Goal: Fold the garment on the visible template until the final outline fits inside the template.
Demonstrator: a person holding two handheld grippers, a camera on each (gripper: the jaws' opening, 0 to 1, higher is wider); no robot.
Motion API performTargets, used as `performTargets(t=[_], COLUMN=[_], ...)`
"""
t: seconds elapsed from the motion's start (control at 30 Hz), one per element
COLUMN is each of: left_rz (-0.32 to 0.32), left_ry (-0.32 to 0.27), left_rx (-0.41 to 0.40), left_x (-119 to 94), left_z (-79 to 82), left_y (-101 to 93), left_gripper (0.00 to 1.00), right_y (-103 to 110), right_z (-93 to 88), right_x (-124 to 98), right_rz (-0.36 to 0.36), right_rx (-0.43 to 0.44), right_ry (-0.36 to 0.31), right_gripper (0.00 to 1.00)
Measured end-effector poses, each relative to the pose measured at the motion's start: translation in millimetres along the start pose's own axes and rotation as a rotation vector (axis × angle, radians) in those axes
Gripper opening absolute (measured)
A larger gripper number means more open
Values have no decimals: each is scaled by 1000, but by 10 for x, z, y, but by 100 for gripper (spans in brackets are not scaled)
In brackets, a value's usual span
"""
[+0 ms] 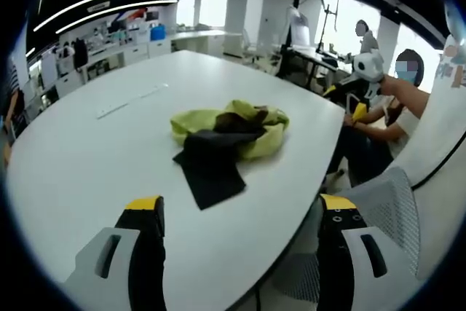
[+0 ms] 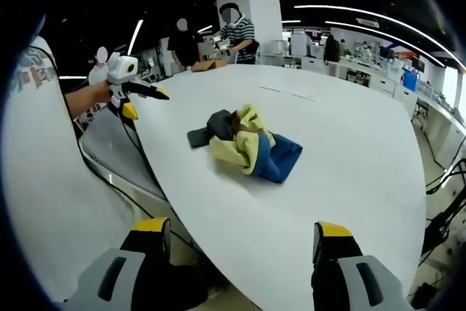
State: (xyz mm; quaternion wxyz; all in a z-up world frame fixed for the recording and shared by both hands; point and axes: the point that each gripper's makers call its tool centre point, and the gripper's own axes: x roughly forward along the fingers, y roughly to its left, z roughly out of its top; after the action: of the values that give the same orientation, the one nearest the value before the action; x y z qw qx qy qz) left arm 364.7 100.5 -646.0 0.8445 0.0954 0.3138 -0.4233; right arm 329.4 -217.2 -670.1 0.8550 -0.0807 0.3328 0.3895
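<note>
Crumpled garment (image 1: 229, 135) mid table (image 1: 87, 165), chair (image 1: 389, 205) nearby

My left gripper (image 1: 240, 213): jaws wide apart, yellow-tipped, rising from six o'clock, holding nothing. My right gripper (image 2: 242, 234): same, jaws spread, empty. In the right gripper view, left gripper at ten o'clock.

No writing, label, brand, number or sign can be read anywhere in the left gripper view or the right gripper view; the coloured marks on a white panel at each view's edge are too blurred to make out.
</note>
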Motion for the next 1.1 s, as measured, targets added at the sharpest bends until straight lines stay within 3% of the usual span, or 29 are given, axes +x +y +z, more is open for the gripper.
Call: performTargets(t=[1.1], left_rz=[-12], left_ry=[-3], left_rx=[-14], left_x=[-57], left_z=[-100], left_y=[-26], left_gripper=[82], right_y=[108], right_z=[-12], right_x=[25], right_rz=[14], right_rx=[-4], right_ry=[19], right_gripper=[79])
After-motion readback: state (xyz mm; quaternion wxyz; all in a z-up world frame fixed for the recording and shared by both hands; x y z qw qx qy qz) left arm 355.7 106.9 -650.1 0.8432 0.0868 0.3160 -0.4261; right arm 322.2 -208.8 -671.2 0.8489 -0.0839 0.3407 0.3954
